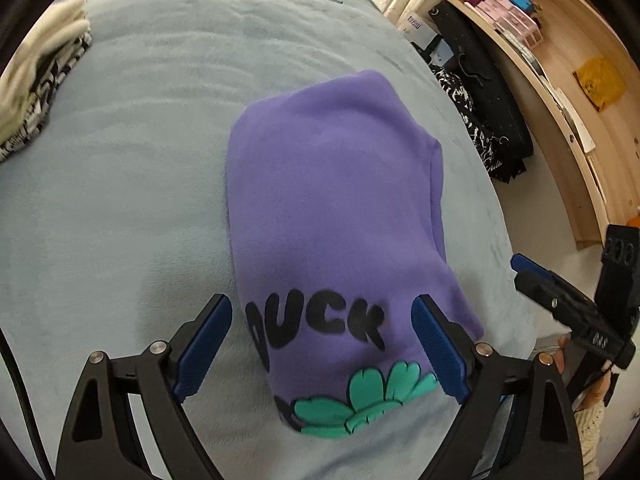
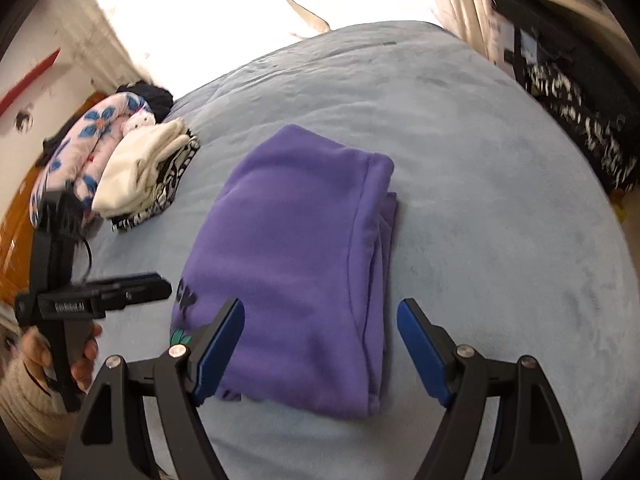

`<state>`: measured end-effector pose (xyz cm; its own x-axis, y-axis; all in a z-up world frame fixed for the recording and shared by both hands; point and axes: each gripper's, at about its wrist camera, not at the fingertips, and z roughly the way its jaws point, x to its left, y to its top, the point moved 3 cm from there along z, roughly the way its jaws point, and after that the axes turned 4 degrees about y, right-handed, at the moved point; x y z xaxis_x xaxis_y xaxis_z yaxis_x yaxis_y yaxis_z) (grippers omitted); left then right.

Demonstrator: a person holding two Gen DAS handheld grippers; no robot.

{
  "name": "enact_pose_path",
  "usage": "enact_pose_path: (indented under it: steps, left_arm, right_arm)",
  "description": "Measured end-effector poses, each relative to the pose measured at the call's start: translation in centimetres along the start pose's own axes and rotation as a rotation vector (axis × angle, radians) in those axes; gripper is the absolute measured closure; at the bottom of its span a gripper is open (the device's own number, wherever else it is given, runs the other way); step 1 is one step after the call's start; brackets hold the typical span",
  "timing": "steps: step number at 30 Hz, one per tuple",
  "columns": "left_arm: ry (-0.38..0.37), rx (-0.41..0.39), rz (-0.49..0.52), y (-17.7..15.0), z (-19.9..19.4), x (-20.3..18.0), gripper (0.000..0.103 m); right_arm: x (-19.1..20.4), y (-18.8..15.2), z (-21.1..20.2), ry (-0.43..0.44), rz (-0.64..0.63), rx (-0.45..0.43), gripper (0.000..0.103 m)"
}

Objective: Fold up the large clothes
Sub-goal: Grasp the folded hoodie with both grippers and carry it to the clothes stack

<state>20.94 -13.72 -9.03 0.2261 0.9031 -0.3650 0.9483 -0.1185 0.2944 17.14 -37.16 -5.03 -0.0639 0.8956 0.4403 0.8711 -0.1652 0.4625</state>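
The purple sweatshirt [image 1: 336, 208] lies on the pale blue bed [image 1: 120, 208] as a compact folded bundle, with its black lettering and a green flower print [image 1: 360, 404] showing at the near end. Over that printed end hangs the left claw [image 1: 322, 350], blue pads spread wide to either side of the lettering and nothing pinched between them; the cloth sits flat beneath, not lifted. The right claw [image 2: 320, 352] stands just as wide above the near edge of the bundle on its own side, and again the pads [image 2: 424, 352] press on no fabric, so both claws are empty. In the right wrist view the stacked layers show along the sweatshirt's right edge [image 2: 384, 240], so by the look of it the folding of this piece is mostly done. Both claws point down at the near end from either side, which reads as lining up for a two-cornered pickup, perhaps for one more fold or to carry the bundle away; which it is I cannot tell. A pile of folded clothes [image 2: 140, 176] waits well apart at the bed's far left, a likely home for this one. The fleece looks thick and floppy, so a pinch that catches only the top layer could peel the fold open.
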Motion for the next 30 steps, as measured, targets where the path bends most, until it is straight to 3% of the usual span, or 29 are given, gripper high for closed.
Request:
enact_pose_path:
  steps: [6,9,15,21,26,27,30]
  left_arm:
    - [-0.028,0.060,-0.042,0.5,3.7,0.5,0.012]
    - [-0.049,0.063,-0.050,0.7,4.9,0.7,0.004]
    - [-0.107,0.099,-0.044,0.9,6.9,0.8,0.000]
    - [-0.160,0.119,-0.016,0.8,8.1,1.0,0.000]
    - [-0.229,0.142,-0.016,0.7,9.1,1.4,0.000]
    - [-0.239,0.143,-0.017,0.7,9.4,1.5,0.000]
    - [-0.290,0.153,-0.021,0.5,10.3,1.7,0.000]
  right_arm:
    - [-4.5,1.4,3.5,0.110,0.166,0.045,0.024]
    - [-6.1,1.2,5.8,0.136,0.194,0.092,0.024]
    - [-7.4,0.4,9.6,0.219,0.200,0.208,0.024]
    - [-7.1,0.0,12.0,0.378,0.169,0.291,0.023]
    - [-7.0,-0.3,14.6,0.486,0.198,0.329,0.009]
    - [-6.8,-0.5,15.2,0.505,0.201,0.328,0.002]
    - [-6.1,-0.6,16.0,0.487,0.169,0.309,0.000]
